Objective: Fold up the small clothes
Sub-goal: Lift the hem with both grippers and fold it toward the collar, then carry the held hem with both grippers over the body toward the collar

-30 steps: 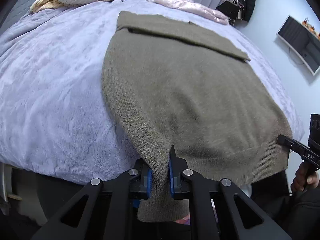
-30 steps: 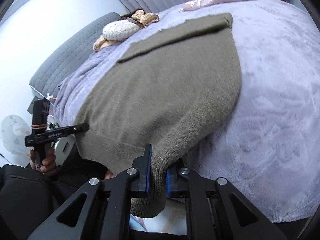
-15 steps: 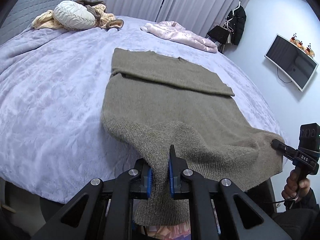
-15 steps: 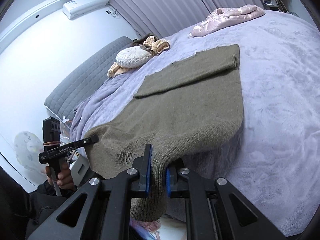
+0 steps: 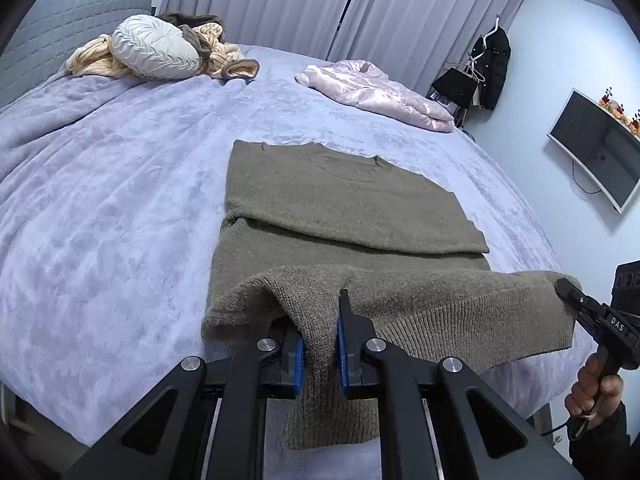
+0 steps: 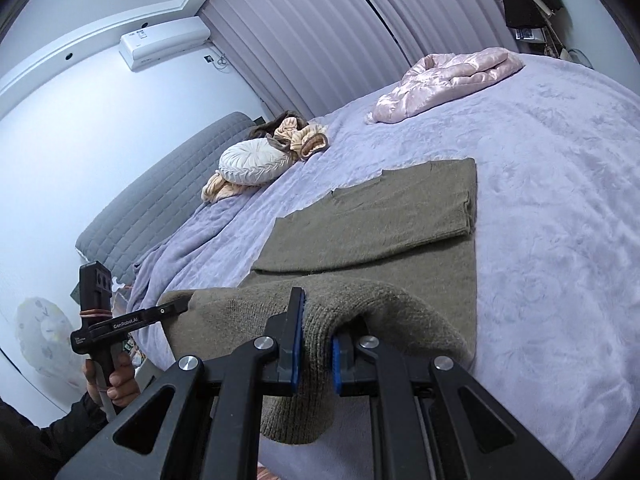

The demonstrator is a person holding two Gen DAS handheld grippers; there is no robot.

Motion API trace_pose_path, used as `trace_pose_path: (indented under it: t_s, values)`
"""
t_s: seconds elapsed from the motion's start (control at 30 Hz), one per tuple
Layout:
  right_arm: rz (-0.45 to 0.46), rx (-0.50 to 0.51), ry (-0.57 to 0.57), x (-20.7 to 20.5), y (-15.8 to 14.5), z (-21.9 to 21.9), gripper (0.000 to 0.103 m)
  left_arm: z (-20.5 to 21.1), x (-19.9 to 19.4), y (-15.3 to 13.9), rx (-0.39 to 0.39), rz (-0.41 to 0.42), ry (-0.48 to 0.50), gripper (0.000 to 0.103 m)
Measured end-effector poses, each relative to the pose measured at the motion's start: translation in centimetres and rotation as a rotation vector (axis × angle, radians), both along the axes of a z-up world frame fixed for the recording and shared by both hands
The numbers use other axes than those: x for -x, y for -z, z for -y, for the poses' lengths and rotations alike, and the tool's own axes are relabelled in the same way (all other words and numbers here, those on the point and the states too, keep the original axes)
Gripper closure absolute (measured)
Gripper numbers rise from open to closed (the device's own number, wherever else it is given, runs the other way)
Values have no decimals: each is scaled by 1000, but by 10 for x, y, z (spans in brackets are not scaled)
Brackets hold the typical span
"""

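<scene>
Both my grippers pinch the sweater (image 5: 352,208) hem: left gripper (image 5: 320,344), right gripper (image 6: 316,354). The sweater lies flat on the bed (image 5: 100,220), near edge raised. Risks: knit slipping from the pads, or uneven hands skewing the fold. Pink jacket (image 5: 376,92) and pillow (image 5: 156,52) are well apart; path clear.

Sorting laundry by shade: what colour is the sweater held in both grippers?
Olive-brown, plain knit sweater; clearest in the left wrist view.
</scene>
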State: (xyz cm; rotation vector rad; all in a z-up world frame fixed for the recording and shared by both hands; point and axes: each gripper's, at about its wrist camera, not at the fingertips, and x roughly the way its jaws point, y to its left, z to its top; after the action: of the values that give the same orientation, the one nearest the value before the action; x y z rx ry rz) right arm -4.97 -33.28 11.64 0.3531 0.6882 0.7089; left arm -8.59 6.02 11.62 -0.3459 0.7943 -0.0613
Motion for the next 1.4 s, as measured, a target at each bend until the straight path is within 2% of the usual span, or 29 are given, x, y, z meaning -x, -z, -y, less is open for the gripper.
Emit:
trace_pose_path:
  t_s: [0.33, 0.5, 0.73, 0.97, 1.23, 1.4]
  values:
    - [-38, 72, 62, -49, 1, -17, 91, 13, -49, 4, -123, -88, -57, 89]
    - [-55, 98, 85, -68, 0, -23, 91, 14, -65, 3, -145, -102, -60, 89]
    - [-70, 120, 98, -89, 1, -30, 91, 12, -84, 7, -156, -119, -65, 89]
    - [-81, 121, 117, -106, 0, -35, 91, 6, -101, 4, -137, -123, -73, 89]
    - [-78, 138, 141, -109, -4, -38, 91, 9, -105, -2, -136, -113, -85, 89]
    - [-75, 148, 147, -108, -7, -40, 91, 4, -107, -4, -103, -119, -100, 89]
